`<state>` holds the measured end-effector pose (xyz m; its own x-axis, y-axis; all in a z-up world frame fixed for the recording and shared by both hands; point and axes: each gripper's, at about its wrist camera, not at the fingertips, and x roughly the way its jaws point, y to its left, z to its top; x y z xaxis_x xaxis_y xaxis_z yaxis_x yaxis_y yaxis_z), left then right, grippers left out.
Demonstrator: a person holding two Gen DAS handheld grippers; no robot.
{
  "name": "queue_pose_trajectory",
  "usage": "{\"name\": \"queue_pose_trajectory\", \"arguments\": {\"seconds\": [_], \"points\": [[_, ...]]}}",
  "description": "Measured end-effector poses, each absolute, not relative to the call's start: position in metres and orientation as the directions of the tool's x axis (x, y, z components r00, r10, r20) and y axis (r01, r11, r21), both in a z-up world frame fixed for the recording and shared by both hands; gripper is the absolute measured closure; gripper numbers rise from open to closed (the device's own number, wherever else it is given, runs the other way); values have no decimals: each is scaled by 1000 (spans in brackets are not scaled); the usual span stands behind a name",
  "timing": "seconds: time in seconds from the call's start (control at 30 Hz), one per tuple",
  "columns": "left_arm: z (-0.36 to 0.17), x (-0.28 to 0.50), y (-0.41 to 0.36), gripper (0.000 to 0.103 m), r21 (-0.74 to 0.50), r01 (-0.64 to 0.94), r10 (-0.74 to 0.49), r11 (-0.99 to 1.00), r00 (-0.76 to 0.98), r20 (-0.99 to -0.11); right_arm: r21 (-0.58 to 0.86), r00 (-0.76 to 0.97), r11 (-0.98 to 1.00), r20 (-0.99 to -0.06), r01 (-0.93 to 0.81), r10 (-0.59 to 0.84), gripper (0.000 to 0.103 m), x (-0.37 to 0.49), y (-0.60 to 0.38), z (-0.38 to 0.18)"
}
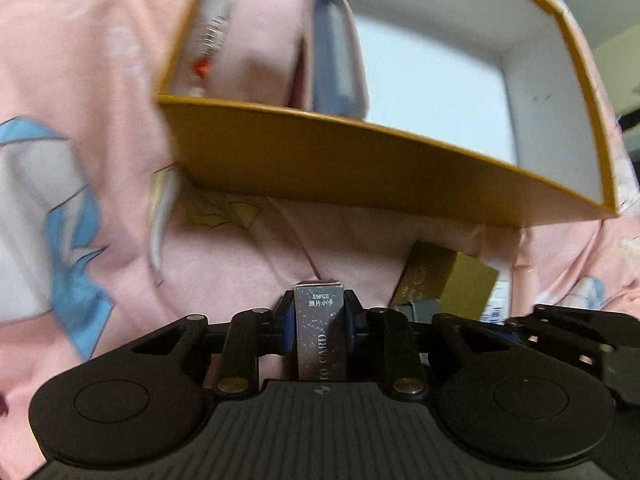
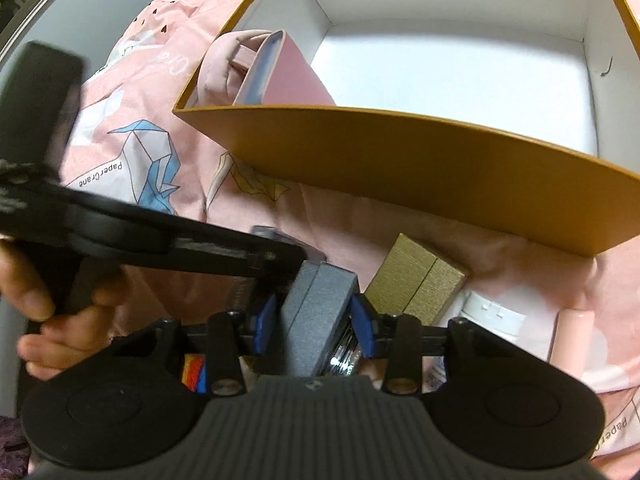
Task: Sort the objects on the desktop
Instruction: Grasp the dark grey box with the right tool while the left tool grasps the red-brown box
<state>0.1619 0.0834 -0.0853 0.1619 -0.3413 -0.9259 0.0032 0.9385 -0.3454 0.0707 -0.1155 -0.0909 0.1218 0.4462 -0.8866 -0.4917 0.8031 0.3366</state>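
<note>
Silver card pack (image 1: 319, 332) reads "55PCS", some Chinese characters and "TO CARD" down its side. Pink cloth (image 2: 132, 148) says "PaperCrane" beside the blue crane print.

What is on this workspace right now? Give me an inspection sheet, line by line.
Surface: pink cloth with paper-crane prints, wrinkled.
Job's things: orange box with white inside, open, holding a pink case; silver card pack; grey box; gold box on the cloth beside the orange box.
Clutter: white item and pink item near the gold box, too hidden to identify.
Grippers: left hand-held gripper shut on the silver card pack; right hand-held gripper shut on the grey box.
Cables: nothing seen.
Surroundings: a person's hand holds the left gripper's handle.
</note>
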Motion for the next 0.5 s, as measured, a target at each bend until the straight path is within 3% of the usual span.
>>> {"name": "queue_pose_trajectory", "arguments": {"seconds": [0.3,0.5], "points": [[-30,133,102,77,-319,75,-319,945,430,-845,332,224,799,-842,-502,491,66,75,-116,-61],[-40,111,93,77,-219,113,-247,969,479,-842,322,227,809,-849,-491,476,66,82,-105,-70]]}}
